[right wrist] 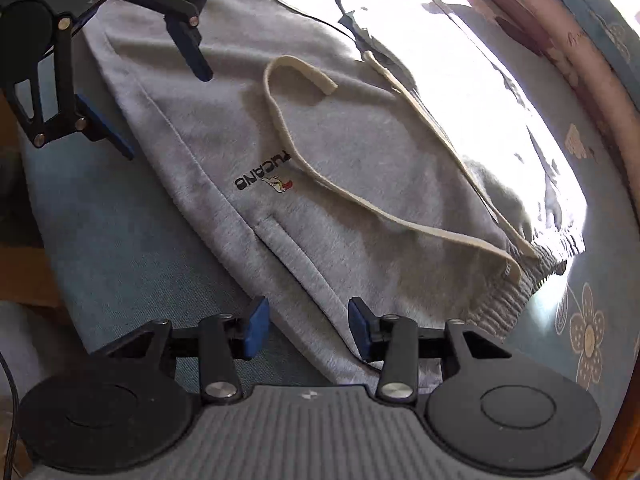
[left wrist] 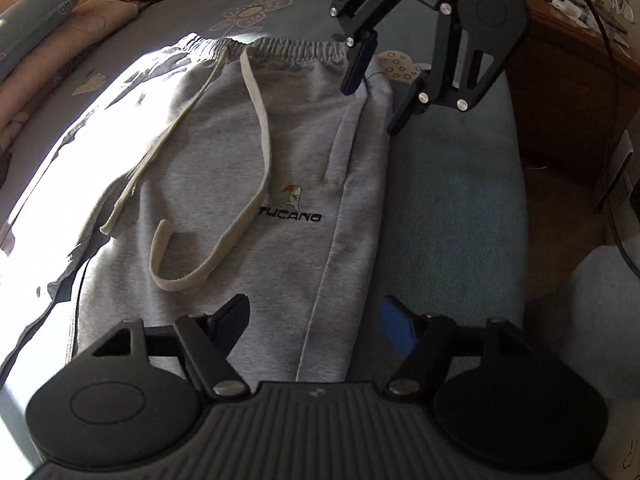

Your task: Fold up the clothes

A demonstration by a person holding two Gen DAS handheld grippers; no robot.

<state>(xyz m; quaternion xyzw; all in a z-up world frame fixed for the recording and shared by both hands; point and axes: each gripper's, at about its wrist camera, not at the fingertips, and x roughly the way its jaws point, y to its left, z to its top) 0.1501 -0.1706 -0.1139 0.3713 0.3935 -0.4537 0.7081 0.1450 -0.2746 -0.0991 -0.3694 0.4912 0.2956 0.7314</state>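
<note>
- We see the left hand-held gripper (left wrist: 316, 326) released, jaws spread wide over the near edge of the grey sweatpants (left wrist: 248, 184), gripping nothing.
- Sweatpants lie flat on the blue bed (left wrist: 448, 208), cream drawstring (left wrist: 256, 128) looped loose across the front near the logo.
- Right hand-held gripper (right wrist: 308, 328) also released, jaws straddling the pants' side edge by the waistband (right wrist: 516, 300).
- Pillows (left wrist: 52, 60) beyond, at the bed's far side.

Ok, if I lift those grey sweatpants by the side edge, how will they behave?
The grey sweatpants look like thick, soft fleece, so they will probably sag and drape rather than hold shape. The loose drawstring lying across them will likely dangle or slide off. The fuzzy fabric should grip the open fingers fairly well.
</note>
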